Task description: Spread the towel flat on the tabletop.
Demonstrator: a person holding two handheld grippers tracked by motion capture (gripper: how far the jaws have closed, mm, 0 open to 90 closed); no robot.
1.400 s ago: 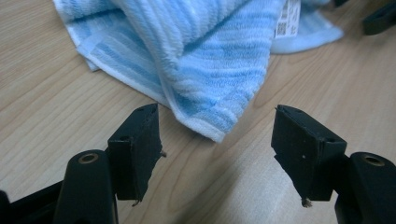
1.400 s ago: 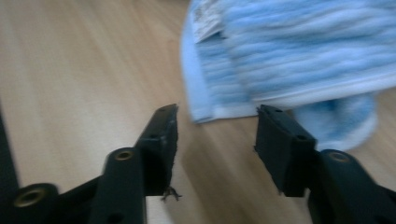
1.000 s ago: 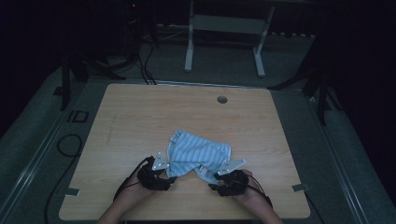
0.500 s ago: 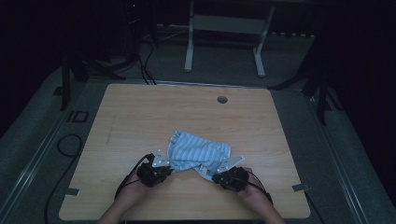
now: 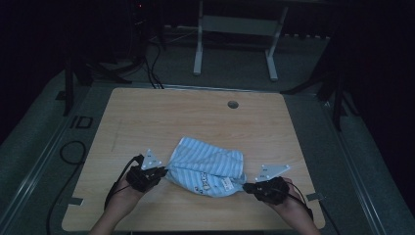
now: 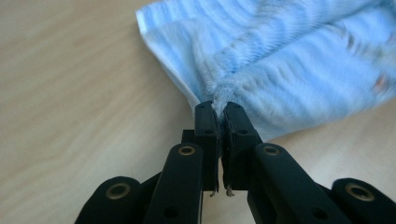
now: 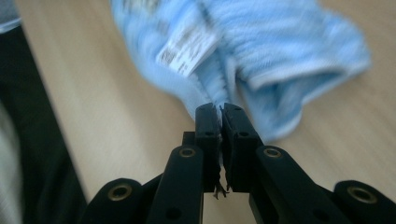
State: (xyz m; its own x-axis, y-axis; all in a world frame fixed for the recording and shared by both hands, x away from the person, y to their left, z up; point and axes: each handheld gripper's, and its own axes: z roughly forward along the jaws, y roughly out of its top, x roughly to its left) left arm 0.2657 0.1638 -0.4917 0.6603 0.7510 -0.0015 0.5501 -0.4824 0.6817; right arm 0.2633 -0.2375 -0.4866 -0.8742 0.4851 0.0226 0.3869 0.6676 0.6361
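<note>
A light blue striped cloth point(image 5: 208, 166) with a white label point(image 5: 226, 183) lies stretched across the front middle of the wooden table point(image 5: 147, 117). My left gripper point(image 5: 163, 172) is shut on the cloth's left corner; in the left gripper view its jaws pinch a bunched edge of the cloth point(image 6: 261, 60). My right gripper point(image 5: 248, 186) is shut on the right corner. The right gripper view has the cloth point(image 7: 280, 42) fanning out beyond the closed jaws, the label point(image 7: 186, 50) just left of them.
A round cable hole point(image 5: 233, 104) sits near the table's far edge. A white desk frame point(image 5: 235, 29) stands on the dark floor beyond. Cables point(image 5: 68, 152) trail off the table's left side. The person's hands hold both grippers near the front edge.
Both grippers have moved apart, left going left and right going right, pulling the cloth out wider and flatter between them.
</note>
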